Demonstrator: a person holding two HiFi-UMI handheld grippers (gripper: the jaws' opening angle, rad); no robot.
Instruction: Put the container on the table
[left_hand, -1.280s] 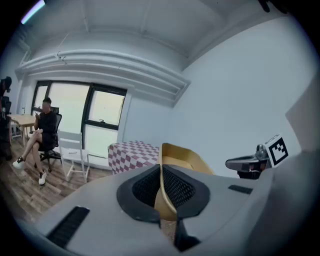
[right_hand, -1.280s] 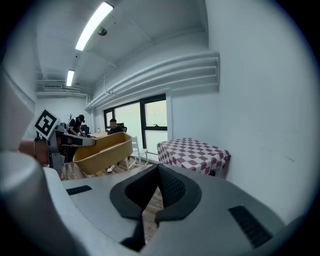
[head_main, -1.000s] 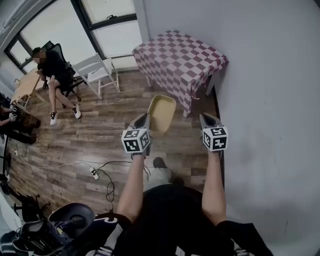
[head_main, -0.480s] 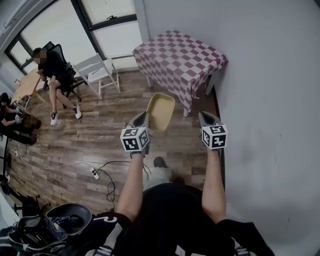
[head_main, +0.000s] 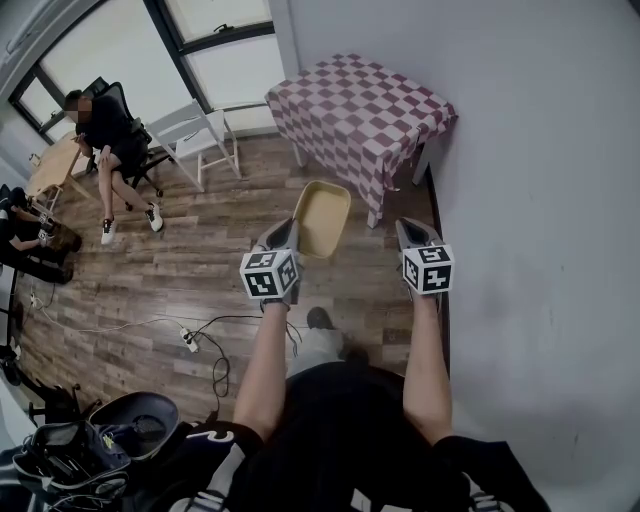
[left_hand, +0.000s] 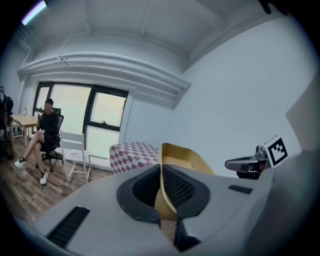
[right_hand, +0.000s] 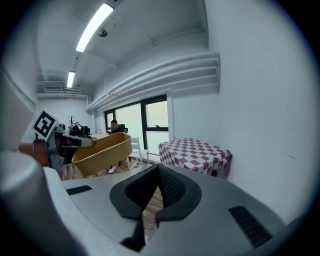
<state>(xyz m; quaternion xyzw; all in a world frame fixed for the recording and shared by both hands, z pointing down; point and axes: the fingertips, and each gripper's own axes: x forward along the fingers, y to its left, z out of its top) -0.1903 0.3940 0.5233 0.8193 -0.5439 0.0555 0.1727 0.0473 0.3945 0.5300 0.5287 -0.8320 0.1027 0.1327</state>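
Observation:
A yellow oblong container (head_main: 322, 215) hangs above the wooden floor, short of the checkered table (head_main: 360, 105). My left gripper (head_main: 283, 237) is shut on its near rim. In the left gripper view the rim (left_hand: 170, 155) stands edge-on between the pads of my left gripper (left_hand: 161, 174). My right gripper (head_main: 410, 232) is held to the right of the container, apart from it, shut with nothing in it. The right gripper view shows its pads meeting at my right gripper (right_hand: 159, 172), with the container (right_hand: 100, 152) to the left and the table (right_hand: 195, 150) ahead.
A grey wall runs along the right. A white chair (head_main: 195, 140) and a seated person (head_main: 105, 135) are at the back left by the windows. A power strip with cables (head_main: 190, 345) lies on the floor, and bags (head_main: 110, 440) at the lower left.
Both grippers and the container stay almost where they were. The view has shifted slightly.

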